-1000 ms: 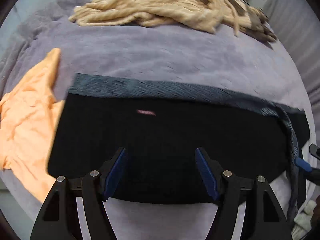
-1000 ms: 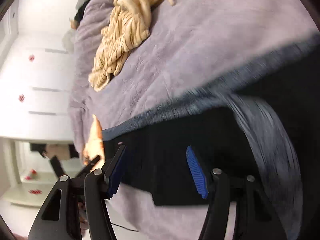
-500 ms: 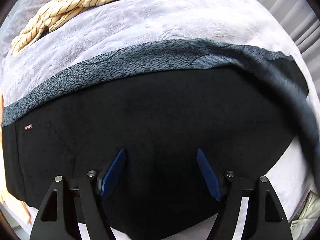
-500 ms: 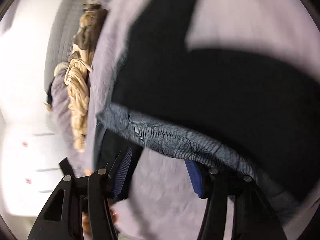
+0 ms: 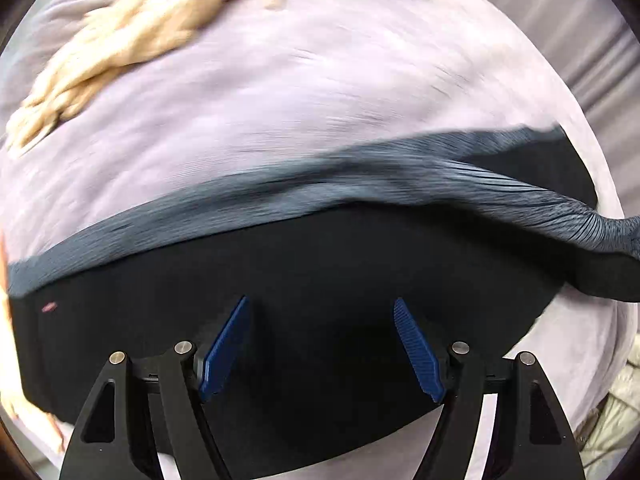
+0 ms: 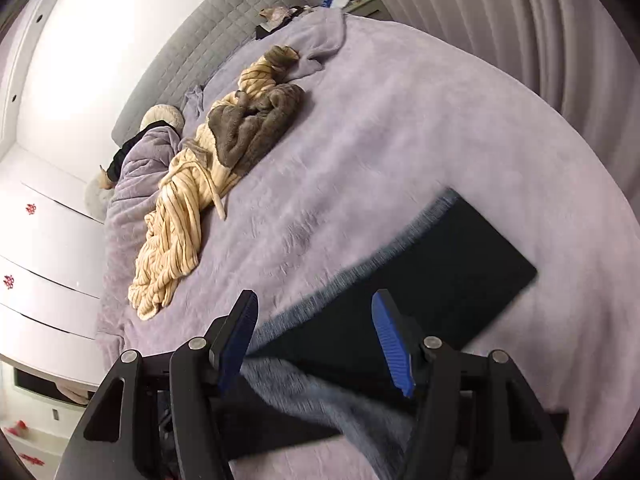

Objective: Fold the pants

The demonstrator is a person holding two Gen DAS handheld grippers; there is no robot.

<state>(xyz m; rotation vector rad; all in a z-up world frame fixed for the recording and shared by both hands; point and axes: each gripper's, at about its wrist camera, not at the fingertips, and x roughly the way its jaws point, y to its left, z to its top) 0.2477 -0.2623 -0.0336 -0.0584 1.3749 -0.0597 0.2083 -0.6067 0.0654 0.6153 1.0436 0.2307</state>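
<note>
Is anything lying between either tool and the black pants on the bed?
Nothing visible. The left tool hangs open directly over the black pants, and the right tool is open above them too. The striped beige garment lies apart, farther up the blanket.

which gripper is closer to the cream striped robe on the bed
Hard to call. The left gripper hangs over the black pants, robe beyond them; the right gripper is over the pants' edge, robe up-left.

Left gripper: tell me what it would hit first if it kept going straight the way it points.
The left gripper, jaws open and empty, points steeply down at the black folded pants spread on the lilac fleece bedspread. It would most likely meet the black cloth first; how far off is unclear.
</note>
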